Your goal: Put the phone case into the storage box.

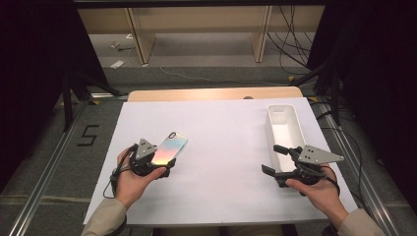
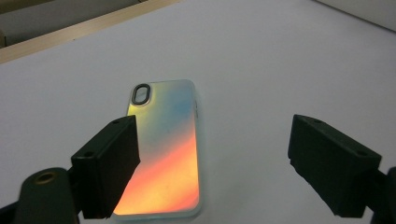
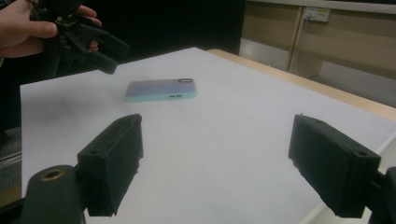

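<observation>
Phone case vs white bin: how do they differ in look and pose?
The phone case is flat, thin and iridescent, shading from blue to orange; the white bin is a plain, deep, open-topped box. The phone case lies at the left, just ahead of the open left claw; the white bin stands at the right edge beside the open right claw. Both rest on the white sheet, ungripped.

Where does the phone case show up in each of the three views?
High view: the phone case lies left of centre on the white sheet, just ahead of the left tongs.
Left gripper view: centre to lower left, flat on the sheet, partly behind the left jaw.
Right gripper view: upper left of centre, seen edge-on, below the far left tongs.
Shared landmark: the camera cutout at the case's far end.
</observation>
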`<state>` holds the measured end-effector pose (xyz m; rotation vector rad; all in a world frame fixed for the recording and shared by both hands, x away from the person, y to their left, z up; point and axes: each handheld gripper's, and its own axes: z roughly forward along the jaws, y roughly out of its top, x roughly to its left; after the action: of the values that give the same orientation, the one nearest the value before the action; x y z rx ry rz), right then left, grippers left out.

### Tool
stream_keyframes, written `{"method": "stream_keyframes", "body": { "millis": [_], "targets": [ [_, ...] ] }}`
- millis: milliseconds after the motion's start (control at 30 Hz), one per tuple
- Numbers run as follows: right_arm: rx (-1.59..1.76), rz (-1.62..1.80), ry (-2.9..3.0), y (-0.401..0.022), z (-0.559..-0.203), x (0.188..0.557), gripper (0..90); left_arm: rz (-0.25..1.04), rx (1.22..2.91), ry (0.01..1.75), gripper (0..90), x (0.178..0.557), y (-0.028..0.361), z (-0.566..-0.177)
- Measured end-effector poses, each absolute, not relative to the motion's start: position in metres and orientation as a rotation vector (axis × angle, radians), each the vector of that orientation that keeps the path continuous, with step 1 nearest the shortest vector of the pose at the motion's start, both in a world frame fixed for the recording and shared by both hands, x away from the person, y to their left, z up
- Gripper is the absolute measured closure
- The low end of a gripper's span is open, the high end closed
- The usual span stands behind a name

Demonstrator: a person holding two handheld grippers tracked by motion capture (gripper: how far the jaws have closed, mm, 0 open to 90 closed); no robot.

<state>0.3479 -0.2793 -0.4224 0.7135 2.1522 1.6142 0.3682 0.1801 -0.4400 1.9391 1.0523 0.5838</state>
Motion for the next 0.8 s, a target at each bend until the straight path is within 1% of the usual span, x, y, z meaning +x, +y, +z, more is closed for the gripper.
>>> {"method": "stream_keyframes", "body": {
  "millis": [67,233,400,433,467,567,667,700,800],
  "targets": [
    [0.714,1.612,2.154,-0.279,-0.422,0.348,18.7,0.587,1.941,1.057,18.5,0.369,0.181,-0.44],
    [0.712,1.612,2.152,-0.279,-0.423,0.348,18.7,0.631,1.95,1.12,32.1,0.377,0.186,-0.443],
    [0.714,1.613,2.151,-0.278,-0.423,0.348,18.7,0.645,1.947,1.183,54.0,0.382,0.191,-0.444],
    [0.713,1.613,2.151,-0.278,-0.423,0.348,18.7,0.647,1.955,1.19,54.0,0.384,0.194,-0.444],
    [0.715,1.613,2.153,-0.278,-0.423,0.348,18.7,0.655,1.975,1.2,66.3,0.388,0.196,-0.446],
    [0.715,1.612,2.154,-0.278,-0.424,0.349,18.8,0.651,1.998,1.231,78.7,0.393,0.2,-0.449],
    [0.712,1.61,2.159,-0.277,-0.424,0.349,18.8,0.665,2.012,1.249,88.4,0.398,0.202,-0.451],
    [0.711,1.608,2.16,-0.276,-0.424,0.349,18.8,0.672,2.011,1.255,90.0,0.4,0.202,-0.451],
    [0.713,1.608,2.163,-0.276,-0.424,0.349,18.9,0.673,2.031,1.279,90.0,0.407,0.204,-0.454]
  ]
}}
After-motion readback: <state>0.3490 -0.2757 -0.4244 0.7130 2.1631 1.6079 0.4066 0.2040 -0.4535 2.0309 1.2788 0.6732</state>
